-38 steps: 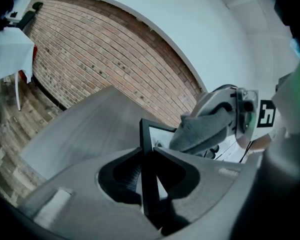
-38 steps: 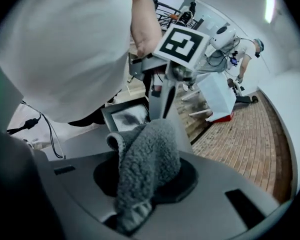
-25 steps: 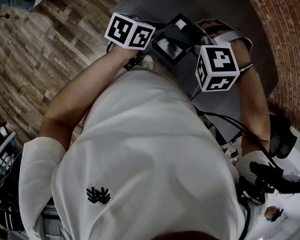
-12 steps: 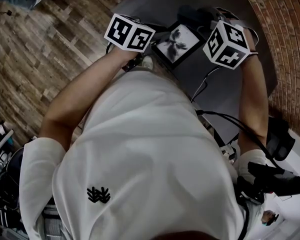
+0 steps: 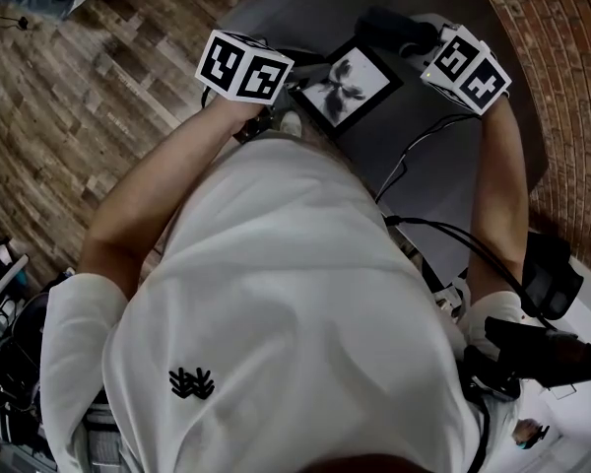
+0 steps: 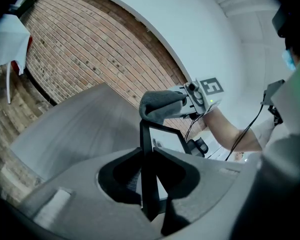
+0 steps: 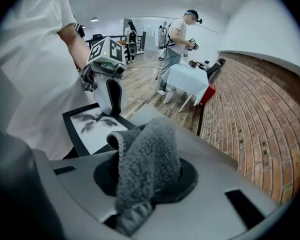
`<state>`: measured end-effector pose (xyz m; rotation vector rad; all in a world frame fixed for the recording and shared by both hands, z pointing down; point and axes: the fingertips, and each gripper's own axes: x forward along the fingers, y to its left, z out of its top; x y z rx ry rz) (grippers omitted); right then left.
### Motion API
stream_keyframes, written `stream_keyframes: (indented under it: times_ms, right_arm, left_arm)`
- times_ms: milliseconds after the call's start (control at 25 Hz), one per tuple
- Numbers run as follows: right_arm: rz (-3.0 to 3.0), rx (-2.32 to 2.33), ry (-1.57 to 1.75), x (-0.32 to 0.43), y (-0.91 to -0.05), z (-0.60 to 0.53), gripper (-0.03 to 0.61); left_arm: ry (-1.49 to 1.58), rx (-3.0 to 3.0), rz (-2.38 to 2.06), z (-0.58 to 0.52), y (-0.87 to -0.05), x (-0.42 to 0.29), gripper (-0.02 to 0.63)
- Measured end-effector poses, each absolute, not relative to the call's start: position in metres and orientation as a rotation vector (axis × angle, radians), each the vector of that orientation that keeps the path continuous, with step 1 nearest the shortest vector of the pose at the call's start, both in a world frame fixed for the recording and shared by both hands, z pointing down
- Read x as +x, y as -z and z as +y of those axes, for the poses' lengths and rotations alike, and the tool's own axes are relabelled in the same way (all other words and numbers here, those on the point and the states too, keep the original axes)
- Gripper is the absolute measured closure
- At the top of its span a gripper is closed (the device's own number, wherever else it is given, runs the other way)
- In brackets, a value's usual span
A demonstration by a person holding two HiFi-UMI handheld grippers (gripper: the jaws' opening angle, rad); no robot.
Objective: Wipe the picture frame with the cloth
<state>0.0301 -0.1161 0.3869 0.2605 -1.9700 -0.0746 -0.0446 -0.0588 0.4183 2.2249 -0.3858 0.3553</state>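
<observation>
Both tongs are gripping something. The left tongs (image 6: 149, 181) are pinched on the black edge of the picture frame (image 5: 343, 85), which runs straight up between their jaws in the left gripper view. The right tongs (image 7: 145, 176) are clamped on a grey fleecy cloth (image 7: 147, 151) that bulges up out of their jaws in a thick fold. From the head view, the person's two forearms reach forward past a white shirt (image 5: 276, 304), and the frame sits between the two marker cubes, just beyond the person's body. The frame is held by its left corner and tilted, its face showing a dark winged print on white. Whether its lower edge rests on anything cannot be told. The cloth is at the frame's far right corner, and in the left gripper view it sits right on the top of the frame's edge, seemingly touching it. Under and beyond the frame spreads the plain grey bench (image 5: 295, 8), with dark cables (image 5: 414, 156) trailing across its right part. Wooden plank flooring (image 5: 98, 97) lies to the left of the bench, and a curved brick wall (image 5: 561, 87) runs along its right. Farther off in the right gripper view stands a white-draped table (image 7: 190, 81), and beside it another person (image 7: 179, 34) in a cap.
</observation>
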Motion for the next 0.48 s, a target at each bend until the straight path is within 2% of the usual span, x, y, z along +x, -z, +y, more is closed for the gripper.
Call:
stream_keyframes:
  times_ms: [480]
  right_arm:
    - [-2.006,0.299,-0.008,0.066,-0.39,-0.1,0.489]
  left_arm:
    - [-0.345,2.194,-0.421,-0.072,-0.423,-0.045,0.537]
